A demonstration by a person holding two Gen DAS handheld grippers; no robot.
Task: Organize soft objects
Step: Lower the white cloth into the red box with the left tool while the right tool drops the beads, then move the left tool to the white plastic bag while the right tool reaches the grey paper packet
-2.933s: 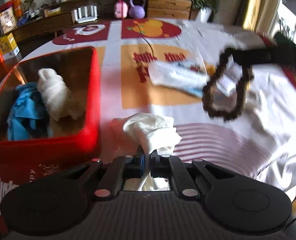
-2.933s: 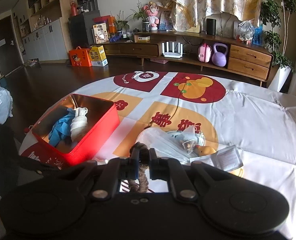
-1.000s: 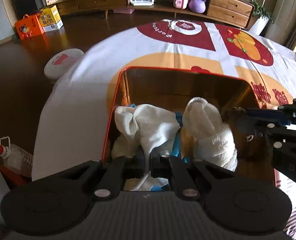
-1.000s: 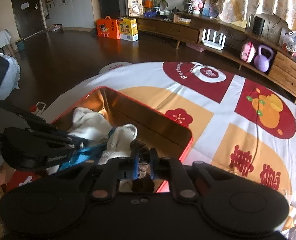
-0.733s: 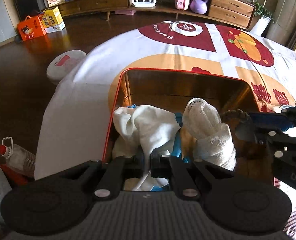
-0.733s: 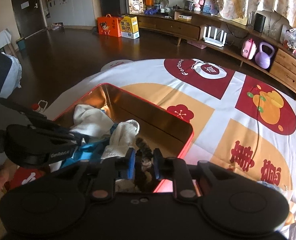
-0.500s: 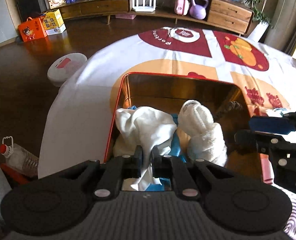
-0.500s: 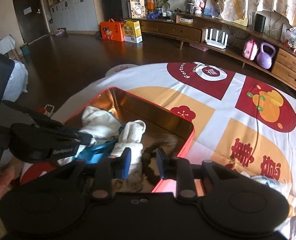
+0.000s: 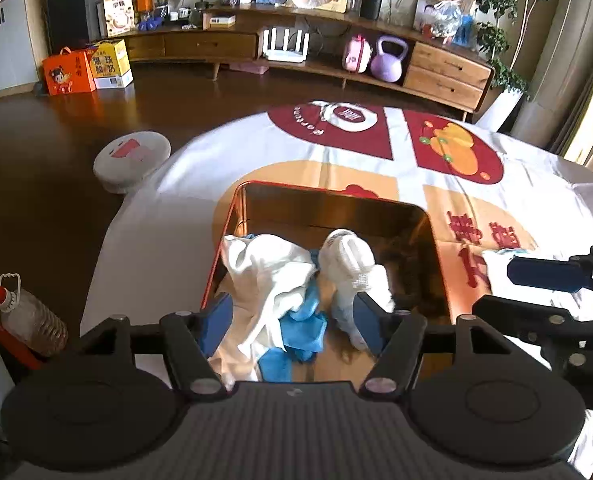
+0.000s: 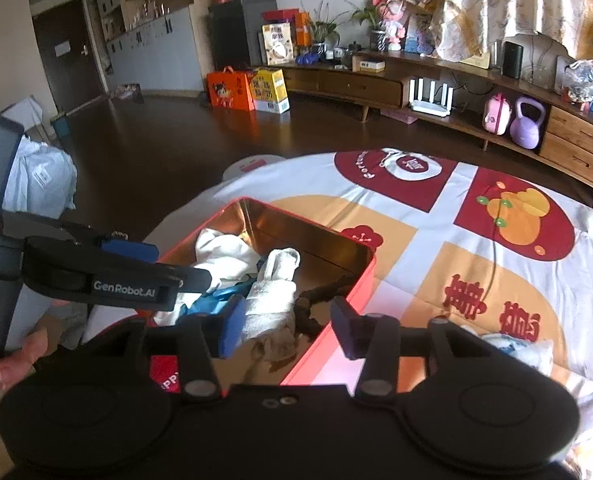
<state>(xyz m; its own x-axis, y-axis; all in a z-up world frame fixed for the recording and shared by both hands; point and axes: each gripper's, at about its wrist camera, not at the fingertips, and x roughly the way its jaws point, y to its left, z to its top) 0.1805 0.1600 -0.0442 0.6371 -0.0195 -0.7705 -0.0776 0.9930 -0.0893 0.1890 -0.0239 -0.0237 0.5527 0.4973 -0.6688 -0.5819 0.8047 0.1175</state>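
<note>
We see both grippers above the red box (image 9: 232,216) on the tabletop (image 9: 168,216), which is draped in a printed cloth. The left gripper (image 9: 292,316) has just been opening its jaws; they stand well apart with nothing pinched, the white cloth (image 9: 268,268) lying loose in the box below them. The right gripper (image 10: 284,324) has also just been opening, its jaws parted and empty. The brown braided loop (image 10: 316,296) lies inside the box by its near wall, beside the white sock (image 10: 274,284) and a blue cloth (image 9: 296,328). A crumpled bag (image 10: 512,344) sits on the tabletop, well apart from the box.
</note>
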